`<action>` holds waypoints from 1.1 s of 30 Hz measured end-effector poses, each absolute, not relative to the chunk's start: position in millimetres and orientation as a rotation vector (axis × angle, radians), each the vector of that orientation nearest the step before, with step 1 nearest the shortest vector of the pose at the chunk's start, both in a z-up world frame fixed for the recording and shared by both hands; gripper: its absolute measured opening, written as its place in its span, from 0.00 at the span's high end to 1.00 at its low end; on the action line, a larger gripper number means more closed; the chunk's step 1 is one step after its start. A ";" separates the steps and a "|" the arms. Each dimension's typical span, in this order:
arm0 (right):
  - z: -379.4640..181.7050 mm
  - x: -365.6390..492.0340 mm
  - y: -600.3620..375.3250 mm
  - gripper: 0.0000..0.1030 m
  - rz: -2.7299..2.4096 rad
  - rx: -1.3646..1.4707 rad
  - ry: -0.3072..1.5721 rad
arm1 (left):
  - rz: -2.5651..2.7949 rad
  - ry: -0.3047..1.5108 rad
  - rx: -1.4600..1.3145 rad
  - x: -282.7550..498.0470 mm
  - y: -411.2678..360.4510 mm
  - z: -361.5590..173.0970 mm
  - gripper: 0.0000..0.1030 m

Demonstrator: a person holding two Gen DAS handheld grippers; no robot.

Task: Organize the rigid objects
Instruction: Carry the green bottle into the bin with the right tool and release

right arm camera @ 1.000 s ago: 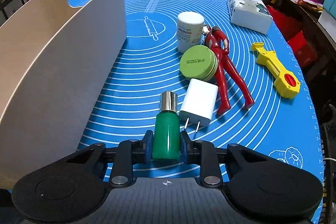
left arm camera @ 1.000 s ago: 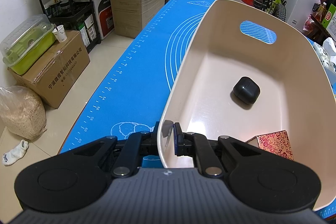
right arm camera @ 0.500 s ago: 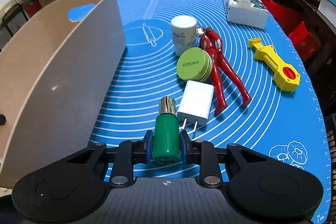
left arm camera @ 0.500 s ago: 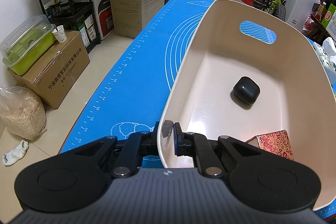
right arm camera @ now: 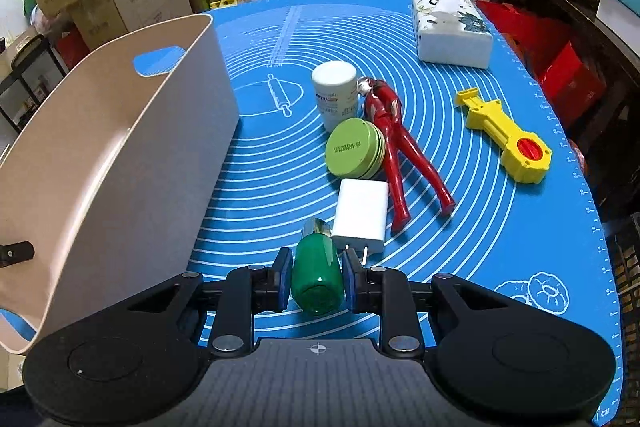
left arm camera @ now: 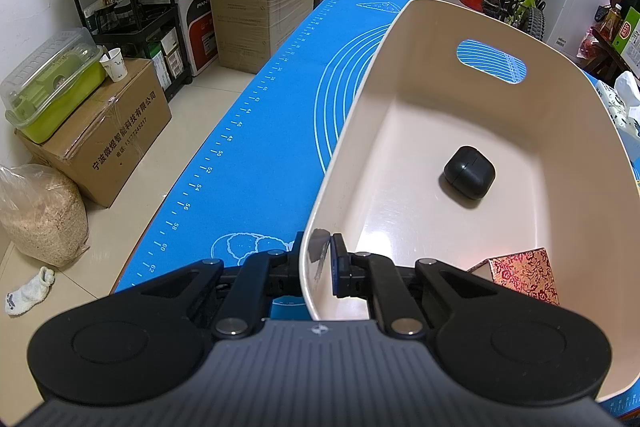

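Left gripper (left arm camera: pixel 318 261) clamped on the near rim of the beige bin (left arm camera: pixel 568 115); right gripper (right arm camera: pixel 315 277) closed around a green bottle (right arm camera: pixel 316 277), held above the blue mat (right arm camera: pixel 480 219) just right of the bin's outer wall, silver cap pointing away. On the mat to the right: tissue box (right arm camera: pixel 452 35), red figure (right arm camera: pixel 394 147), yellow tool (right arm camera: pixel 508 135), white jar (right arm camera: pixel 335 95), green tin (right arm camera: pixel 354 147), white charger (right arm camera: pixel 362 215). Inside the bin: red patterned box (left arm camera: pixel 524 275), black case (left arm camera: pixel 469 173).
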State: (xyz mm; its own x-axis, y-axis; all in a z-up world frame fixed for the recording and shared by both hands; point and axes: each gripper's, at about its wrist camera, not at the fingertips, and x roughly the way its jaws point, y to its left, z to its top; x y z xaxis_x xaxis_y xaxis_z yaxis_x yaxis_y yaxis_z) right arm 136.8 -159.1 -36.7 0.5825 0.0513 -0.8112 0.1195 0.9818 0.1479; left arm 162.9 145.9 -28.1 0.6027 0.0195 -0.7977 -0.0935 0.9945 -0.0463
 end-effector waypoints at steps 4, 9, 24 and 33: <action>-37.9 135.8 -158.9 0.66 -0.040 0.193 0.955 | 0.064 0.921 -0.088 163.2 145.9 -28.3 0.87; -29.4 132.4 -160.7 0.66 -0.043 0.197 0.926 | 0.064 0.921 -0.089 163.6 146.0 -28.2 0.87; 54.2 144.0 -147.2 0.66 0.019 0.204 0.709 | 0.064 0.921 -0.092 163.7 146.5 -28.1 0.87; 64.7 167.1 -88.5 0.66 0.151 0.138 0.681 | 0.063 0.923 -0.100 163.5 147.9 -28.9 0.88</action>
State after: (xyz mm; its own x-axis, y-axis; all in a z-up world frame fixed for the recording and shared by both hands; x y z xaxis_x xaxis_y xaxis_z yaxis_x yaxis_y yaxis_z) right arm 167.1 -88.5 64.7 0.7672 0.1834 -0.6147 -0.0932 0.9800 0.1760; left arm 163.5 147.9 -28.9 0.6022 0.0110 -0.7983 -0.0972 0.9935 -0.0596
